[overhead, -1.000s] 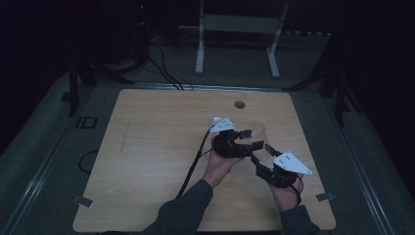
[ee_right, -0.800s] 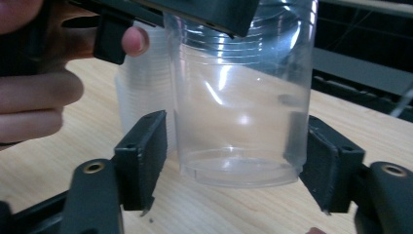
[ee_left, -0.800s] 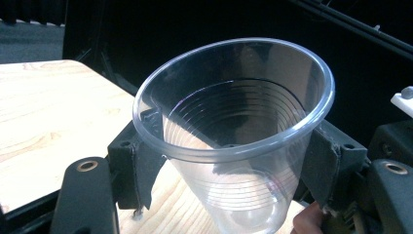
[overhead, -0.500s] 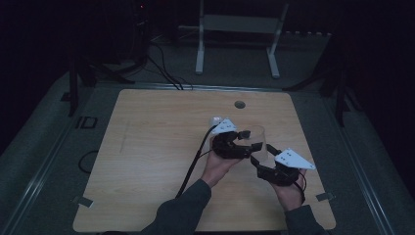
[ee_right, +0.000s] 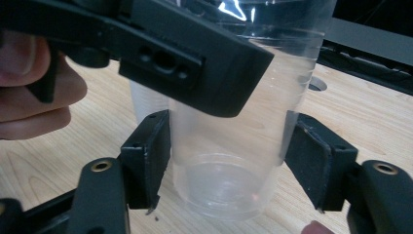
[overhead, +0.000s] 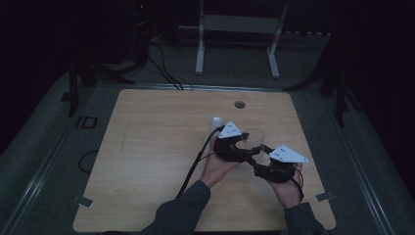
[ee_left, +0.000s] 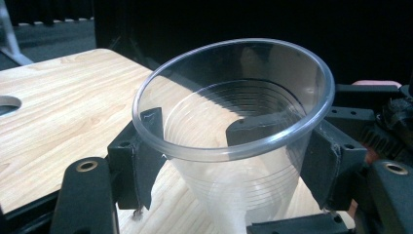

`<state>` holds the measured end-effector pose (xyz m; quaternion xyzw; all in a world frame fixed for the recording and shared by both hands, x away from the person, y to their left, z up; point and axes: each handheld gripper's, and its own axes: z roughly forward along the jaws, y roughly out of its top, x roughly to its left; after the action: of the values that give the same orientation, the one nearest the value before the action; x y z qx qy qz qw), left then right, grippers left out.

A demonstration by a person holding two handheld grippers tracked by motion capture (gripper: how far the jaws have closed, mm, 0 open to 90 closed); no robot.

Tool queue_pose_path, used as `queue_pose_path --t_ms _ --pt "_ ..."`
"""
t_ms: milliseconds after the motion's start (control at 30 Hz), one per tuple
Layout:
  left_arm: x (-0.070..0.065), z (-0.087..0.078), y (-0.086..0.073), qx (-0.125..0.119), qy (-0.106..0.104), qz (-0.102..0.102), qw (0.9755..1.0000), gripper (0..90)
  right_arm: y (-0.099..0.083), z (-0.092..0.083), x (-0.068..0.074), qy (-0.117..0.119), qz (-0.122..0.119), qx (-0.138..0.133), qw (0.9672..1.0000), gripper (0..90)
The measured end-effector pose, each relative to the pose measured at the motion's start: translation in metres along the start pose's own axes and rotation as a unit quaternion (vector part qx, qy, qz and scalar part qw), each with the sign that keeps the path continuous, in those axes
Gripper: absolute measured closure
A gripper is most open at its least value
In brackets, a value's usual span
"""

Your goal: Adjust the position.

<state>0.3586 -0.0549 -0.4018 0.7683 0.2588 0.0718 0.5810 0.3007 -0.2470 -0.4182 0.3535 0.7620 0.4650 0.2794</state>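
So in the high view the table point(overhead: 147, 161) took up the middle of the frame, with a small hole point(overhead: 239, 104) near its top edge. Just right of center sat the clear cup point(overhead: 254, 139), with what looked like a second, whitish cup point(overhead: 216, 121) a bit up and left of it, too dim to be sure.

The left gripper point(overhead: 247, 147) came in from the lower middle and was clamped on the cup. In the left gripper view, the cup point(ee_left: 234, 126) sat between the two black pads just under its rim, both pads pressed against the wall. The jaws had just eased open a hair, but the cup was between them, gripped.

Further right, the right gripper point(overhead: 259, 159) pointed up and left at the same cup. In the right gripper view its jaws stood on either side of the cup's point(ee_right: 229, 161) lower part, near the base. The left pad looked right against the wall, and the right pad had a sliver of a gap, so not squeezing. The left gripper's point(ee_right: 195, 58) jaw crossed the top of that view.
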Motion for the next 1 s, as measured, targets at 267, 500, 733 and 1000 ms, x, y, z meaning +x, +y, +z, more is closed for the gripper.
queue_pose_path --t_ms 267,500,733,1000 --pt "-0.003 -0.0012 0.002 -0.014 -0.003 -0.005 0.9999 27.6 -0.0003 0.0009 0.0002 -0.002 0.005 -0.006 1.0 40.1" --pt "-0.0048 -0.0009 0.0031 -0.028 -0.008 -0.023 0.9993 24.1 -0.002 0.0004 0.0014 -0.002 0.011 -0.02 0.9997 41.1" --pt "-0.0079 0.0005 0.0037 -0.043 0.005 -0.03 0.9986 24.2 -0.0043 0.0005 0.0016 0.003 0.027 -0.032 0.9991 41.4" --pt "-0.0099 0.0008 0.003 -0.044 0.005 -0.022 0.9988 27.8 -0.006 0.0002 0.0011 0.002 0.028 -0.03 0.9991 38.3"
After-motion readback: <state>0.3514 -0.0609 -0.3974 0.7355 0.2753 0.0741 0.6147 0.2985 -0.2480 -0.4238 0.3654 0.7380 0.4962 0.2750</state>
